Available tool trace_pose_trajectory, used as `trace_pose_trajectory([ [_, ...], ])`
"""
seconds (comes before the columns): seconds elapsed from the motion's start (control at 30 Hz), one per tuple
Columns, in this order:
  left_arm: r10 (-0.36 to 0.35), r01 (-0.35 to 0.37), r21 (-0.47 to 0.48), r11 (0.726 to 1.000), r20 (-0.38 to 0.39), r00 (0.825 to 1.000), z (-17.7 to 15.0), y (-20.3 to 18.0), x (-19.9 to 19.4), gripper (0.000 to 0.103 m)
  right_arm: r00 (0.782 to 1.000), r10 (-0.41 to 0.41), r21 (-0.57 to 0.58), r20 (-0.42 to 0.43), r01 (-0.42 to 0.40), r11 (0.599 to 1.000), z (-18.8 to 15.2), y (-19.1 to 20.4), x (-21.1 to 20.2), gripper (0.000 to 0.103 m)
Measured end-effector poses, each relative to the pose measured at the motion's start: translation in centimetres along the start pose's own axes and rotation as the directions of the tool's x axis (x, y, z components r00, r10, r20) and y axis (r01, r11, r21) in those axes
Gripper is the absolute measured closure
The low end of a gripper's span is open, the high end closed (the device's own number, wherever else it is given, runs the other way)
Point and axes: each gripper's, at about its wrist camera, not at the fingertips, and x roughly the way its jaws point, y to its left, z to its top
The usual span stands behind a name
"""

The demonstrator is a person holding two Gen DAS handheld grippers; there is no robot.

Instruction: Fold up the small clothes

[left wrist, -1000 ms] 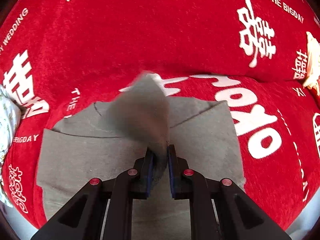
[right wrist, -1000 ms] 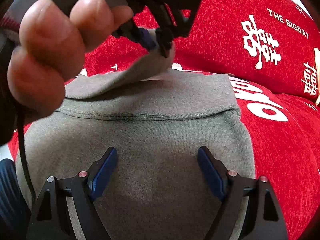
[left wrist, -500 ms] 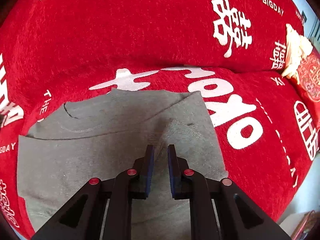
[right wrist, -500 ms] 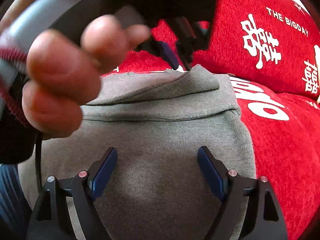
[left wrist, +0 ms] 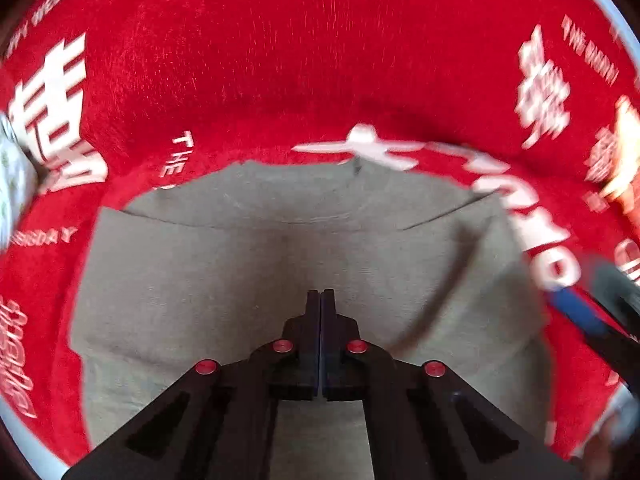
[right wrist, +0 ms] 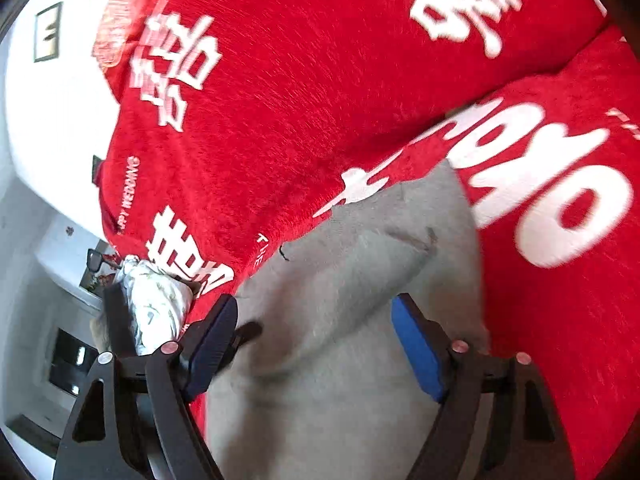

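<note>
Your left gripper point(left wrist: 321, 304), lower centre of frame: 2 jaws pressed together, empty. Your right gripper point(right wrist: 316, 340): 2 jaws wide apart, closing slightly, nothing pinched.

Red plush cover point(left wrist: 304, 64) with white characters and "THE BIGDAY" print fills both views. White floral-print cloth bundle point(right wrist: 154, 300) at its left edge. White wall point(right wrist: 52, 112) behind, small framed picture point(right wrist: 47, 32) on it.

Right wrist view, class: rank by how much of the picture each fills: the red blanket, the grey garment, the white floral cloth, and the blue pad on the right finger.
1. Red blanket, by far the largest.
2. Grey garment.
3. White floral cloth.
4. Blue pad, smallest, though it looks close in size to the cloth, and it sits much nearer the camera.
</note>
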Motion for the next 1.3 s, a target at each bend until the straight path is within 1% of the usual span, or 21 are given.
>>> trace_pose_trajectory([
  [0.03,-0.049,0.049,-0.032,0.998,0.0,0.999,-0.3,0.7,-0.4,0.103,0.999,-0.029,0.022,-0.022,0.029,0.999,0.5,0.0,1.1,0.021],
  [0.1,-0.051,0.048,-0.061,0.997,-0.049,0.997,-0.5,1.4,0.0,0.103,0.994,-0.09,0.072,-0.063,0.094,0.993,1.4,-0.2,3.5,0.02],
  [0.2,0.077,-0.086,-0.039,0.996,-0.191,0.979,-1.2,2.5,2.2,0.103,0.984,-0.14,0.116,-0.108,0.153,0.981,2.1,-0.8,5.8,0.02],
  [0.23,0.101,-0.109,-0.032,0.993,-0.201,0.974,-1.5,2.8,2.4,0.103,0.98,-0.164,0.121,-0.111,0.177,0.977,2.3,-1.1,6.3,0.02],
  [0.27,0.085,-0.09,-0.022,0.996,-0.161,0.983,-2.0,2.9,1.8,0.103,0.976,-0.187,0.118,-0.113,0.2,0.973,2.3,-1.3,6.7,0.028],
  [0.3,0.062,-0.064,-0.014,0.998,-0.065,0.996,-2.6,3.0,0.0,0.103,0.971,-0.209,0.101,-0.117,0.221,0.97,2.2,-1.4,7.0,0.05],
  [0.33,0.046,-0.046,-0.004,0.999,0.035,0.998,-3.3,3.2,-1.6,0.103,0.96,-0.238,0.076,-0.144,0.251,0.965,1.9,-1.7,7.5,0.09],
  [0.37,0.065,-0.066,0.0,0.998,0.099,0.993,-3.8,3.3,-2.3,0.103,0.951,-0.259,0.076,-0.171,0.275,0.958,1.7,-2.2,7.9,0.091],
  [0.4,0.066,-0.063,-0.027,0.998,0.132,0.989,-4.3,3.9,-2.3,0.098,0.958,-0.238,0.099,-0.16,0.256,0.962,1.5,-2.9,7.8,0.091],
  [0.43,0.044,-0.036,-0.071,0.997,0.118,0.992,-4.5,4.6,-1.8,0.067,0.963,-0.225,0.107,-0.15,0.242,0.964,1.5,-3.0,7.6,0.091],
  [0.5,0.024,-0.026,-0.163,0.986,-0.013,1.0,-4.4,6.0,-0.4,0.012,0.967,-0.213,0.104,-0.142,0.228,0.968,1.4,-2.9,7.3,0.089],
  [0.6,0.064,-0.036,-0.238,0.971,0.111,0.992,-4.9,7.4,-1.8,0.011,0.967,-0.211,0.111,-0.144,0.228,0.967,1.6,-2.8,7.1,0.076],
  [0.67,-0.001,0.045,-0.253,0.966,0.172,0.985,-5.5,8.2,-3.1,0.011,0.974,-0.185,0.118,-0.134,0.201,0.972,2.0,-2.8,6.7,0.047],
  [0.73,-0.01,0.047,-0.214,0.976,0.173,0.985,-5.4,7.9,-3.3,0.011,0.974,-0.201,0.117,-0.11,0.213,0.97,2.4,-2.4,6.3,0.026],
  [0.77,-0.001,0.035,-0.192,0.981,0.178,0.984,-5.5,7.8,-3.4,0.011,0.974,-0.205,0.122,-0.097,0.216,0.969,2.6,-2.2,6.2,0.024],
  [0.83,0.028,0.0,-0.153,0.988,0.181,0.983,-5.7,7.8,-3.4,0.011,0.97,-0.22,0.122,-0.101,0.231,0.965,2.8,-1.9,6.3,0.028],
  [0.93,0.035,-0.012,-0.157,0.988,0.146,0.989,-5.9,8.6,-2.6,0.011,0.942,-0.283,0.031,-0.181,0.293,0.955,2.7,-1.3,7.3,0.09],
  [0.97,0.034,-0.012,-0.167,0.986,0.13,0.991,-6.1,8.7,-2.5,0.011,0.932,-0.311,0.006,-0.186,0.318,0.948,2.6,-1.3,7.2,0.09],
  [1.07,0.037,-0.018,-0.192,0.981,0.097,0.995,-6.9,9.3,-2.1,0.011,0.946,-0.305,-0.068,-0.11,0.299,0.952,1.9,-0.8,5.0,0.091],
  [1.2,0.045,-0.031,-0.193,0.981,0.069,0.997,-7.3,9.7,-0.9,0.011,0.944,-0.329,-0.122,-0.016,0.325,0.938,1.4,-1.9,3.0,0.088],
  [1.3,0.08,-0.071,-0.137,0.988,0.063,0.995,-7.3,9.0,-0.4,0.011,0.954,-0.298,-0.086,-0.042,0.294,0.952,1.5,-3.2,2.7,0.067],
])
